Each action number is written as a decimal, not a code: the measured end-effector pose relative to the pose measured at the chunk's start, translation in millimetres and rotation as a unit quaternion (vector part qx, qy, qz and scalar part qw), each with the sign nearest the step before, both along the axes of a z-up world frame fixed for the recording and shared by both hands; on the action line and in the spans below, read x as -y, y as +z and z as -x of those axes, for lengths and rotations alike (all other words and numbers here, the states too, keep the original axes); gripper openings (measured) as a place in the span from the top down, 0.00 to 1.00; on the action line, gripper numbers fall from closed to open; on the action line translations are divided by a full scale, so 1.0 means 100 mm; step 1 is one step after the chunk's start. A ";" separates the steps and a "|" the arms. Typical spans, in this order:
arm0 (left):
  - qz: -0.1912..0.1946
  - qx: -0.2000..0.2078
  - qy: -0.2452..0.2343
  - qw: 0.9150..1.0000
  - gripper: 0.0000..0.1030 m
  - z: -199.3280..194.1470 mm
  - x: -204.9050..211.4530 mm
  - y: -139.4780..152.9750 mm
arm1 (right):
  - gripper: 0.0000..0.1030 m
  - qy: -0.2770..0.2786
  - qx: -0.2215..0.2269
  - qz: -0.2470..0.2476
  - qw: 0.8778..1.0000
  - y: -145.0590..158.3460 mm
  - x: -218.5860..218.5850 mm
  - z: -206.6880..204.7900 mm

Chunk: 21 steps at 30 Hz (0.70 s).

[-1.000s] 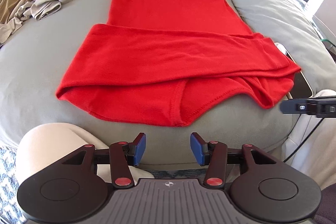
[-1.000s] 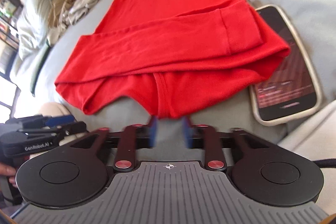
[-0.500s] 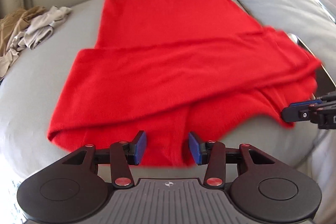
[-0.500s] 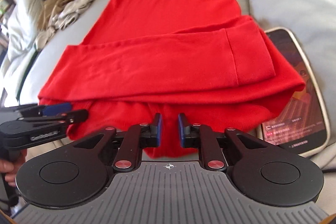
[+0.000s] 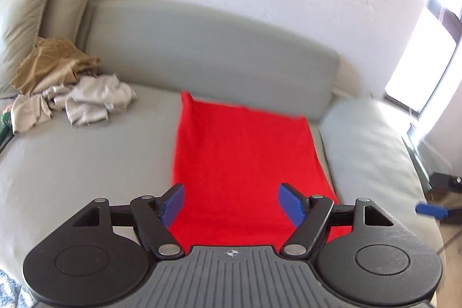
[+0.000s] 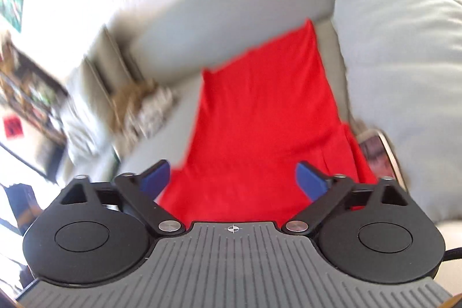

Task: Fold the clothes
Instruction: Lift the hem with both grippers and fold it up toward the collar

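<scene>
Both grippers, left and right, just spread wide, empty, tilted up over the red garment on the sofa's right edge, likely reaching for its near hem

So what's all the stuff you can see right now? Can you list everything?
red garment: one, bright red, laid flat on the sofa seat, reaching to the backrest
sofa: one, grey-green, under everything
crumpled clothes: one pile, tan and pale grey, far left of the seat
cushions: two, grey-green, upright behind the pile
big pillow: one, pale grey, right of the garment
phone: one, dark screen, peeking out at the garment's right edge
window: one, bright, on the right
left gripper: one, black with blue pads, open over the garment's near end
right gripper: one, black with blue pads, open over the garment
</scene>
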<state>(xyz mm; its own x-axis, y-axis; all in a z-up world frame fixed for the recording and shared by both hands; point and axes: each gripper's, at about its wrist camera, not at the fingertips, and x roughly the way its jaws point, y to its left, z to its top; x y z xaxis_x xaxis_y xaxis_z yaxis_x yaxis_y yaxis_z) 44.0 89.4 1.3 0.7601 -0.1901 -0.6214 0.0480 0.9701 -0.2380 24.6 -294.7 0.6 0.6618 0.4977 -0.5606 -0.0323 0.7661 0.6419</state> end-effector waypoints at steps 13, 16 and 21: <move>0.085 -0.213 0.101 0.968 0.35 -2.17 -0.33 -0.68 | 0.10 -0.190 -0.073 -0.062 0.977 -0.46 0.41 -1.66; 0.141 -0.241 0.068 0.958 0.30 -2.58 -0.41 -0.64 | 0.11 -0.185 -0.093 -0.058 0.977 -0.47 0.44 -2.08; 0.063 -0.187 0.068 0.978 0.26 -3.23 -0.37 -0.92 | 0.04 -0.140 -0.109 0.017 0.984 -0.59 0.38 -2.88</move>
